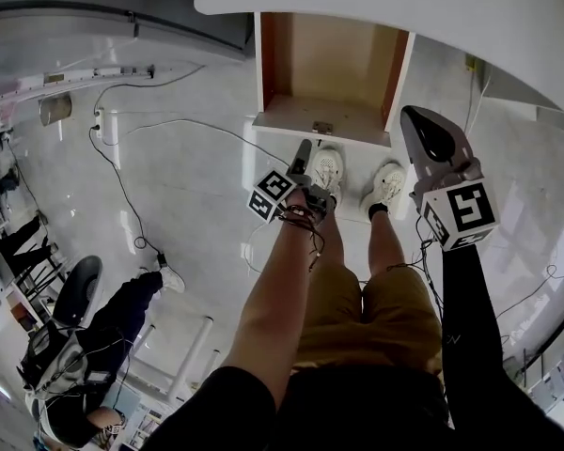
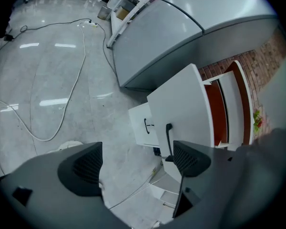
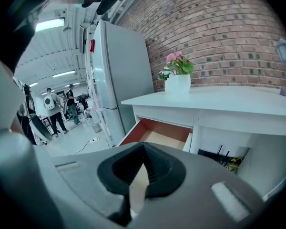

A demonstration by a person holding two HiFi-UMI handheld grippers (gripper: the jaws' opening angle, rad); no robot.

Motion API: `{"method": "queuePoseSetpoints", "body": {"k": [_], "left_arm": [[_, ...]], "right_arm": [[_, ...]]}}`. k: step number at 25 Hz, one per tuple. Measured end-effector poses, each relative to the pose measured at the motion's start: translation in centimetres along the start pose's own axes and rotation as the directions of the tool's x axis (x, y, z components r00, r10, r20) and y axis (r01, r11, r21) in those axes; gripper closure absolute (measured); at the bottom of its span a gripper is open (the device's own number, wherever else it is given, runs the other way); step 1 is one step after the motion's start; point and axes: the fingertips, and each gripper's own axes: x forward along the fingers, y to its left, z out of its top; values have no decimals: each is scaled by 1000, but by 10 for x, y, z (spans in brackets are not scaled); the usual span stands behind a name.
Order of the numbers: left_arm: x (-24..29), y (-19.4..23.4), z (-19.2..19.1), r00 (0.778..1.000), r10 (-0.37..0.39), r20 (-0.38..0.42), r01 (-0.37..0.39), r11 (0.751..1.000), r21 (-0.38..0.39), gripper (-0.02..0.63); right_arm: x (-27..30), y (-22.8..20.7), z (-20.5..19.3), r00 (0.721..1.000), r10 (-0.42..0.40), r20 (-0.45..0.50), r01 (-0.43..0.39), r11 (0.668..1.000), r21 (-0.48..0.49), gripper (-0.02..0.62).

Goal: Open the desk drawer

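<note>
Stiff, likely easy-sliding drawer (image 1: 324, 64), best taken by its front handle (image 1: 322, 128); left claw (image 2: 138, 160) spread empty, right claw (image 3: 142, 173) pressed together.

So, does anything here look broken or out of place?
Nothing really stands out. The desk drawer is pulled out, bare inside and looks undamaged; only loose cables trail across the floor.

Floor (image 2: 43, 75): pale grey, polished, showing reflected light strips. Loose cables (image 2: 81, 56) run across it. Rear wall (image 3: 219, 27): exposed red-brown brick. A white counter (image 3: 229, 99) stands against this wall, with a tall grey refrigerator (image 3: 119, 80) just beside it. Ceiling strip lights (image 3: 50, 25) illuminate a long hall, where people (image 3: 51, 106) stand well apart from the counter.
</note>
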Motion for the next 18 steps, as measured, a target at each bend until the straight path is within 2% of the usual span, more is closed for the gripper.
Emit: {"method": "queuePoseSetpoints", "body": {"k": [7,9,12,18], "left_arm": [[-51,-47,-8,998,-57,24,57,998,33,161],[-68,-68,-5,997,-69,23,66,994,84,161],[-75,-115,6,994,-111,20,105,975,194,161],[-110,-187,13,983,-177,40,160,950,268,161]], "right_arm": [[-50,2,24,999,-54,5,53,998,36,595],[-62,4,37,998,-66,10,66,997,47,595],[-70,-6,56,995,-89,38,86,995,52,595],[-89,-23,94,991,-124,45,123,992,24,595]]}}
